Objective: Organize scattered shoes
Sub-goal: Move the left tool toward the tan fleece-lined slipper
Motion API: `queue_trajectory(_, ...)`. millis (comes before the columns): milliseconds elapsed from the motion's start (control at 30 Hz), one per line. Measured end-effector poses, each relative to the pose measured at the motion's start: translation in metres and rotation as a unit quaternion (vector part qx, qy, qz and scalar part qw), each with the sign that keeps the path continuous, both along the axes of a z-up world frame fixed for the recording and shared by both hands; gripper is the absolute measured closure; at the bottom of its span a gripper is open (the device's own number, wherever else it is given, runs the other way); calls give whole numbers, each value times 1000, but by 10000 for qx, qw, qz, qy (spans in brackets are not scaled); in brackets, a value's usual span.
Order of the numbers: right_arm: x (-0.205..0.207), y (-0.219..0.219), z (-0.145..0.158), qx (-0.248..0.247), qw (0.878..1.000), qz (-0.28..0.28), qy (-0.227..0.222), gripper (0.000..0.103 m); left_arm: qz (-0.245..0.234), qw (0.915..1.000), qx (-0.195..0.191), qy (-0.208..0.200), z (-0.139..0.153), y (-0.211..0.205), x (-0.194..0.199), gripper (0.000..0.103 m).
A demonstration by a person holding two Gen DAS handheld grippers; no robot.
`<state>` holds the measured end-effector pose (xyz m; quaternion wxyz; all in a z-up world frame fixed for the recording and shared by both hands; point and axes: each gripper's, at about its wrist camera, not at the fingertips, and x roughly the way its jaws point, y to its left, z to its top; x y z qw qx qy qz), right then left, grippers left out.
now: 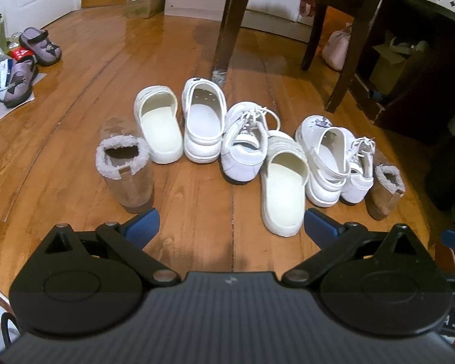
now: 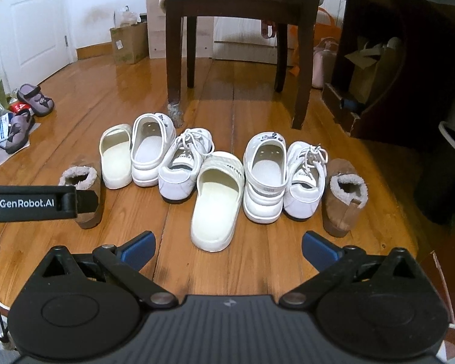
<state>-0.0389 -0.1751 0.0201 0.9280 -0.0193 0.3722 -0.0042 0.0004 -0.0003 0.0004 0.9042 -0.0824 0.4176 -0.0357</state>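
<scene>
Both grippers, left gripper (image 1: 231, 221) and right gripper (image 2: 227, 244), are hovering with jaws apart and empty; eight shoes are sitting unpaired in a row on the wooden floor (image 2: 257, 273), the cream slide (image 2: 217, 203) protruding.

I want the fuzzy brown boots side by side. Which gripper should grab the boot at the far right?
Probably the right gripper. It's open, and the far-right brown boot sits just ahead on its right. For the left gripper, that boot lies beyond the white shoes.
</scene>
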Motion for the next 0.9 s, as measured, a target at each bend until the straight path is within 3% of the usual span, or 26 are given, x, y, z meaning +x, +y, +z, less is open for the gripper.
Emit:
queue_trajectory(200, -1, 1, -2, -9, 10000, 17, 22, 0, 67, 9999, -7, 106, 10, 14, 7, 0)
queue_trajectory(367, 1, 1, -5, 21, 9999, 28, 96, 0, 148, 9998, -1, -128, -2, 4, 0, 0)
queue_trajectory(667, 8, 3, -15, -44, 9996, 56, 259, 0, 341, 9976, 65, -606, 2, 10, 5, 0)
queue_trajectory(900, 23, 11, -29, -59, 9989, 375, 268, 0, 1086, 9926, 218, -493, -14, 75, 8, 0)
